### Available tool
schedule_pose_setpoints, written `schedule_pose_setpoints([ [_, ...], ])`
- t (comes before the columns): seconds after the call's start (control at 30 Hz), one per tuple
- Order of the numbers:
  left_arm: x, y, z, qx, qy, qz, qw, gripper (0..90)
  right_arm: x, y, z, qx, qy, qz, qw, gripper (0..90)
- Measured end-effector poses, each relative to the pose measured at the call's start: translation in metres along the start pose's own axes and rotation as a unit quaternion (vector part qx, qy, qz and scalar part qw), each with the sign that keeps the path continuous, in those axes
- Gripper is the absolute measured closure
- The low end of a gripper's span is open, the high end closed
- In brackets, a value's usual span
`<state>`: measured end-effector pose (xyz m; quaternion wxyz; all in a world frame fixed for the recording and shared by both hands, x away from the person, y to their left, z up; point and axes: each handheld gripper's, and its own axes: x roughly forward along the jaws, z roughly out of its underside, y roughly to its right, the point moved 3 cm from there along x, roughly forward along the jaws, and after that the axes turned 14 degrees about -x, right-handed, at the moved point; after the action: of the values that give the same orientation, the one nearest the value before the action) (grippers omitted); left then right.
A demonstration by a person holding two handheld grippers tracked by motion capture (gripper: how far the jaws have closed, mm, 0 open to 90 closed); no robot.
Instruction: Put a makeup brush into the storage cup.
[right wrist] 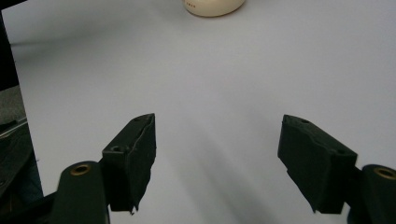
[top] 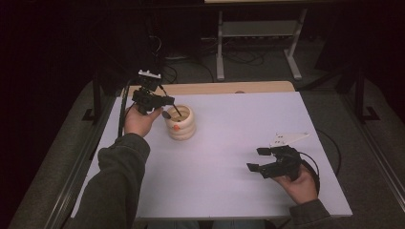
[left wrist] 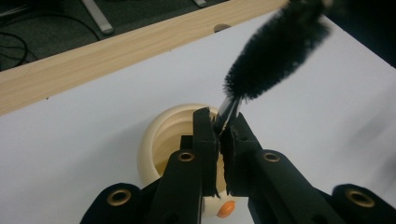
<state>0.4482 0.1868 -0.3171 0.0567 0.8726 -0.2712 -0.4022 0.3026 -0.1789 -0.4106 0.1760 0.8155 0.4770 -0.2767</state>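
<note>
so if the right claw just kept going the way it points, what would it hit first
Probably nothing soon: the right claw stands open over bare white table. The cream ribbed holder lies farther ahead, slightly off its centre line, so depth is unclear.

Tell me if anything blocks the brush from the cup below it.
Nothing visible does. The left gripper is shut on the brush by its thin handle, right over the cup. The cup's mouth looks open, though its inside is partly hidden. The right gripper sits open, far off.
</note>
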Motion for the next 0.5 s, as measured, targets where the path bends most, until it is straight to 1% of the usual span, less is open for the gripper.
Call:
schedule_pose_setpoints([
  [0.1, 0.003, -0.001, 0.003, -0.006, -0.001, 0.0, 1.0, 84.8, 0.0, 0.0, 0.0, 0.0, 0.0, -0.001, 1.0, 26.9],
  [0.17, 0.004, -0.002, 0.005, -0.004, -0.003, -0.001, 1.0, 84.7, 0.001, 0.0, 0.0, 0.0, 0.001, -0.001, 1.0, 26.9],
  [0.2, 0.005, -0.001, 0.006, -0.007, -0.003, -0.003, 1.0, 84.7, 0.001, 0.0, 0.0, 0.0, 0.001, -0.001, 1.0, 27.0],
  [0.23, 0.005, -0.002, 0.006, -0.003, -0.005, -0.003, 1.0, 84.7, 0.001, 0.0, 0.0, -0.003, 0.002, -0.001, 1.0, 27.0],
  [0.3, 0.007, 0.0, 0.008, -0.002, -0.002, -0.012, 0.9999, 84.6, 0.001, 0.0, 0.0, -0.002, 0.001, -0.001, 1.0, 27.0],
  [0.33, 0.008, 0.0, 0.009, -0.005, 0.001, -0.012, 0.9999, 84.6, 0.001, 0.0, 0.0, -0.003, 0.001, -0.001, 1.0, 26.9],
  [0.37, 0.01, 0.001, 0.009, -0.006, 0.0, -0.012, 0.9999, 84.6, 0.001, -0.001, 0.0, -0.002, -0.001, -0.002, 1.0, 27.0],
  [0.43, 0.013, 0.001, 0.011, -0.002, -0.005, -0.018, 0.9998, 84.6, 0.002, -0.001, 0.0, -0.003, 0.0, -0.002, 1.0, 27.0],
  [0.5, 0.016, 0.001, 0.011, -0.003, -0.006, -0.018, 0.9998, 84.6, 0.002, -0.001, 0.0, -0.001, -0.001, -0.003, 1.0, 27.0],
])
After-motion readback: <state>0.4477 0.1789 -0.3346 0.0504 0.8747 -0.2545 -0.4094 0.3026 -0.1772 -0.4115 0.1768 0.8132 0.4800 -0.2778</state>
